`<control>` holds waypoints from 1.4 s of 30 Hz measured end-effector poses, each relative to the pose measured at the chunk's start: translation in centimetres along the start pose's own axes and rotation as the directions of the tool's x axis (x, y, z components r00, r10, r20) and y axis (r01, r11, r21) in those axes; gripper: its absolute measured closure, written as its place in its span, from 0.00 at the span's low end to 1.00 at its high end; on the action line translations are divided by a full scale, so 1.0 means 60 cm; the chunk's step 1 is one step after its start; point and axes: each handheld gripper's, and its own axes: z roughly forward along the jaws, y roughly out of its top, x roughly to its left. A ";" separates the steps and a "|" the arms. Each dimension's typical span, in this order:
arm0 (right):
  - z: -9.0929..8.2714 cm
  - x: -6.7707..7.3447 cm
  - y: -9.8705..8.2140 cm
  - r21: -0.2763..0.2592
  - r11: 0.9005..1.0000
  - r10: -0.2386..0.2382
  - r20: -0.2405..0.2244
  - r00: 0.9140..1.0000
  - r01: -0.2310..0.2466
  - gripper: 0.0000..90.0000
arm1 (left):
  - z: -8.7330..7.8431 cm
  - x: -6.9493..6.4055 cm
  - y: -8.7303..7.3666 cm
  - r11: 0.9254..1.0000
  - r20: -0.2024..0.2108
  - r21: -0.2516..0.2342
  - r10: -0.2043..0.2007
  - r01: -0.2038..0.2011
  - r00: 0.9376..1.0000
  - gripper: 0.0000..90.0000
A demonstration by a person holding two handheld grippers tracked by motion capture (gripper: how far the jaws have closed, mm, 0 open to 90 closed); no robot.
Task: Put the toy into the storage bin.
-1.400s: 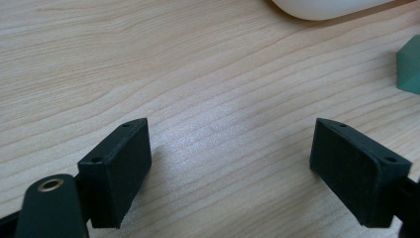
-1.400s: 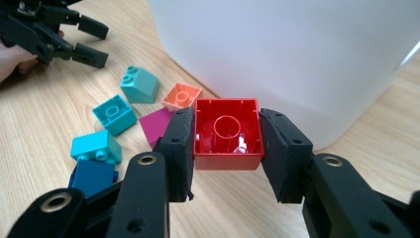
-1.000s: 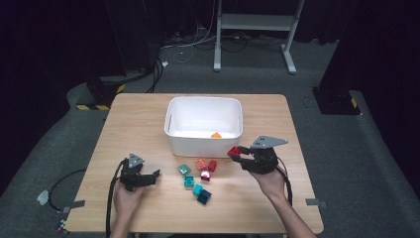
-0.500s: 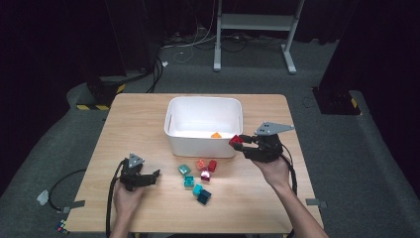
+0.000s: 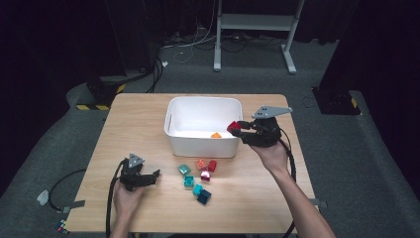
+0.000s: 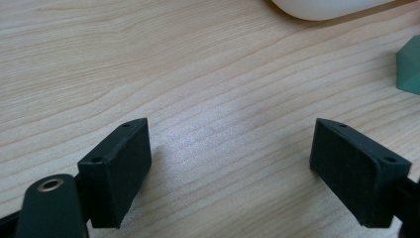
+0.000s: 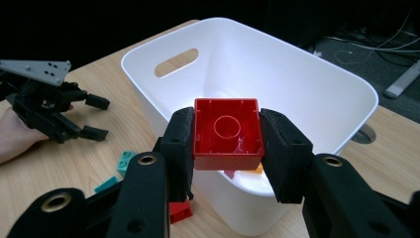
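Right gripper view shows the right gripper [image 7: 227, 144] clamped on the red block [image 7: 228, 133] above the rim of the white bin [image 7: 307, 74], while the left gripper [image 5: 151, 178] rests open; a too early release could drop it outside.

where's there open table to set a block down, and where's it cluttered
Bare wood lies left of the white plastic bin, beyond the left tool, and along the wooden table near edge, right. Crowded: the small coloured toy blocks before the bin.
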 end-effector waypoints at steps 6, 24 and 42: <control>0.009 -0.005 0.020 0.003 1.000 -0.002 0.004 1.000 0.002 0.66 | 0.000 0.000 0.000 1.000 0.000 0.000 0.000 0.000 1.000 0.18; 0.061 -0.024 0.068 0.035 0.999 0.014 0.024 1.000 -0.015 0.65 | 0.000 0.000 0.000 1.000 0.000 0.001 -0.001 0.001 1.000 0.18; 0.117 -0.049 0.065 0.099 0.993 0.058 0.089 0.994 -0.066 0.58 | 0.000 0.000 0.000 1.000 0.000 0.000 0.000 0.000 1.000 0.18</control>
